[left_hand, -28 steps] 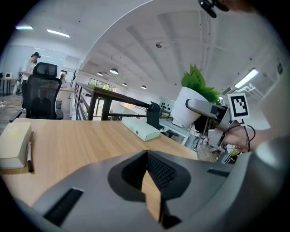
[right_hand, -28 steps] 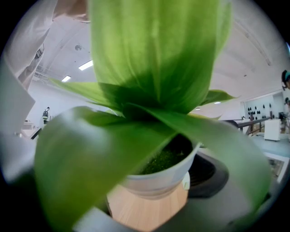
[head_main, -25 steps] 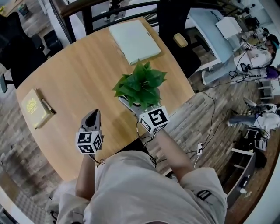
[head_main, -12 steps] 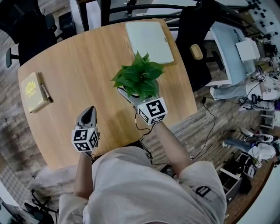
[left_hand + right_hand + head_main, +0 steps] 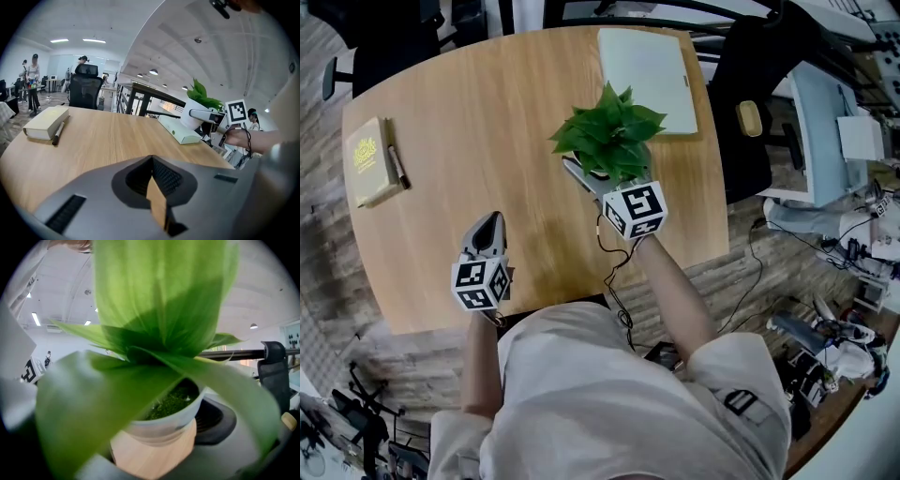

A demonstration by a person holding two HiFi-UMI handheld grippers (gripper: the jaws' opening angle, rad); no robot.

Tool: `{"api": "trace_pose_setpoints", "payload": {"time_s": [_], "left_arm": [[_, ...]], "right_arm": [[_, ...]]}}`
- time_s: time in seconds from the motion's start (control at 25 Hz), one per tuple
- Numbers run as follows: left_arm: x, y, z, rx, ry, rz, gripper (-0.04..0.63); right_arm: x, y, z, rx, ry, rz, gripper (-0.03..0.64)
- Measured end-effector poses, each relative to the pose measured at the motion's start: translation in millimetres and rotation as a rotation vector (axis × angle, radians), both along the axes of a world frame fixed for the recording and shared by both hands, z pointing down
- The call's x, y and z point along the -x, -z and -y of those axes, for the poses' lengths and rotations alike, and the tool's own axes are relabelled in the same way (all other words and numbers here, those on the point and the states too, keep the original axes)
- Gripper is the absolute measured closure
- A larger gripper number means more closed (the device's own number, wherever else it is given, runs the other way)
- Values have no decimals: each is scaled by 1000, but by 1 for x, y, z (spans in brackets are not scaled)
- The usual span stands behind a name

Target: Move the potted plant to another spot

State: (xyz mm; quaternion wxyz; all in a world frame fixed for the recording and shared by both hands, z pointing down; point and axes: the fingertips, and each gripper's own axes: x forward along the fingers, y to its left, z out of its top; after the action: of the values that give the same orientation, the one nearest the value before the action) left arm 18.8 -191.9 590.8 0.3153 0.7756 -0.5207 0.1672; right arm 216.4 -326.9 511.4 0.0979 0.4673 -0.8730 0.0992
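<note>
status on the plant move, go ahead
Right gripper shut on the white pot of the green leafy plant. Left gripper shut, empty, over the wooden table. Pale green flat case lies just beyond the plant.

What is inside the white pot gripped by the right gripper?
Inside the pot, green mossy filling shows beneath the plant's leaves. Those leaves cover most of the opening, hiding the rest.

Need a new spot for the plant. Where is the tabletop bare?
The widest bare wood lies between the yellow book with its pen and the potted plant, reaching the far edge. A smaller patch lies between the left tongs and right tongs. The right side by the pale green notebook is crowded.
</note>
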Motion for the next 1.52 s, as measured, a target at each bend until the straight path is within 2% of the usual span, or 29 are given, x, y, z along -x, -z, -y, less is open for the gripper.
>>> {"api": "trace_pose_setpoints", "payload": {"time_s": [0.28,0.84,1.28,1.52], "left_arm": [[-12,-21,4,30,37,1,583],[-28,-41,9,83,15,11,583],[-32,-49,6,107,6,10,583],[-42,-51,5,110,-25,12,583]], "right_arm": [[-1,-37,20,40,18,2,92],[21,-97,51,118,69,-27,92],[25,-124,57,185,41,-25,91],[24,-136,56,215,32,-30,90]]}}
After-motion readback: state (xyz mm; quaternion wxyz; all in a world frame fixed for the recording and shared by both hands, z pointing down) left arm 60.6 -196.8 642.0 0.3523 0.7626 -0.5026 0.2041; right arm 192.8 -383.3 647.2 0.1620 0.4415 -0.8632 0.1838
